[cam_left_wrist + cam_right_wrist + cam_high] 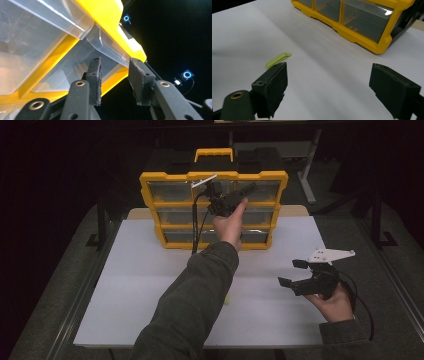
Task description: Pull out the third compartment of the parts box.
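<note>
A yellow organizer (150, 182) with clear drawers stands upright at the back of the white table (140, 285). My left gripper (248, 189) is raised against its top row, near the right-hand drawer. In the left gripper view its jaws (115, 80) stand apart with nothing between them, just short of a clear drawer (110, 50) that juts out of the yellow frame (105, 12). My right gripper (291, 272) hovers low over the table's right side, wide open (327, 87) and empty. A small yellow-green clip (277, 60) lies flat on the table, just beyond its left jaw.
The clip (227, 300) lies beside the left sleeve in the high view. The organizer's bottom right corner (384, 42) is at the far side of the right gripper view. A black case with a yellow handle (214, 154) stands behind the organizer. Dark floor surrounds the table.
</note>
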Available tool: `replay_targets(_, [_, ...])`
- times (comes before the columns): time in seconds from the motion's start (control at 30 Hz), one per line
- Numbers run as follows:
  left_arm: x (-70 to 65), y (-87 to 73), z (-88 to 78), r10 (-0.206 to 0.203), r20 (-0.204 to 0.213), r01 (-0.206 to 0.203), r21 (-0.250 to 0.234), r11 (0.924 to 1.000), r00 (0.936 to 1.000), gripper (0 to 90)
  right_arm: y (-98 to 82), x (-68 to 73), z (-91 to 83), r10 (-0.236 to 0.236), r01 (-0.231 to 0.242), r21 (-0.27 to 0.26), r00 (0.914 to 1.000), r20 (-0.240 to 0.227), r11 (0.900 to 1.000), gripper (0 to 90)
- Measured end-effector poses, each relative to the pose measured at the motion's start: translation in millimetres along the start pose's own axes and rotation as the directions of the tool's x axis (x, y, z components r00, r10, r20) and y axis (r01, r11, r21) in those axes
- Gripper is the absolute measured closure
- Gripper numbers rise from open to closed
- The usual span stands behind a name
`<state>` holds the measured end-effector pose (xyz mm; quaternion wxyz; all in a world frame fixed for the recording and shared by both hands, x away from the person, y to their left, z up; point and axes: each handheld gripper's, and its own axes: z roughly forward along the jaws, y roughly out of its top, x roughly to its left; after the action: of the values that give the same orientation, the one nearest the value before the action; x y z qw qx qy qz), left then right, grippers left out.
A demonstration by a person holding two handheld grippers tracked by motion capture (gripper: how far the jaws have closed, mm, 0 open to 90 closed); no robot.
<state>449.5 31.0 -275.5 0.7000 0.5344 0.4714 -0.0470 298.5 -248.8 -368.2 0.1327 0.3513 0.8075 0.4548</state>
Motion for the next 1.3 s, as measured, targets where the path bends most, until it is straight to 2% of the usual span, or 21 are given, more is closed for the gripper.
replay_targets(0.2, [-2.0,2.2,2.5,0.020,-0.002,-0.020,-0.012,0.9997,0.9998,73.5,0.1,0.5,-0.3,-0.001,0.001,-0.004,1.0000,-0.002,1.000,14.1])
replay_targets(0.4, [-1.2,1.5,3.3,0.009,-0.010,-0.009,-0.024,0.9997,0.9999,78.0,0.2,1.2,0.1,-0.001,0.001,-0.002,1.0000,-0.003,1.000,14.0])
replay_targets(0.67, [-1.3,-0.9,4.7,-0.010,-0.005,0.010,-0.029,0.9995,0.9999,79.1,0.3,1.3,0.2,-0.001,0.001,0.000,1.0000,-0.003,1.000,14.1])
replay_targets(0.83, [0.1,-2.7,4.1,-0.036,0.012,0.037,-0.038,0.9986,0.9993,80.4,0.3,1.8,0.6,-0.001,0.001,0.007,1.0000,-0.005,1.000,14.1])
replay_targets(0.93, [3.5,-2.9,3.0,-0.069,0.044,0.071,-0.036,0.9968,0.9966,79.9,0.2,1.7,1.7,-0.007,0.007,0.006,1.0000,-0.005,1.000,14.2])
replay_targets(1.1, [2.5,-4.1,0.5,-0.083,0.047,0.085,-0.040,0.9956,0.9954,79.5,0.2,3.3,5.4,-0.017,0.017,0.022,0.9998,-0.004,1.000,14.2])
replay_targets(1.2, [3.0,-4.6,-1.3,-0.107,0.059,0.109,-0.043,0.9931,0.9926,79.2,-0.3,3.2,5.9,-0.012,0.012,0.026,0.9999,-0.005,1.000,14.2])
replay_targets(1.3, [2.0,-5.1,-3.0,-0.112,0.052,0.114,-0.044,0.9925,0.9924,79.2,-0.7,2.3,5.2,-0.011,0.011,0.022,0.9999,-0.005,1.000,14.2])
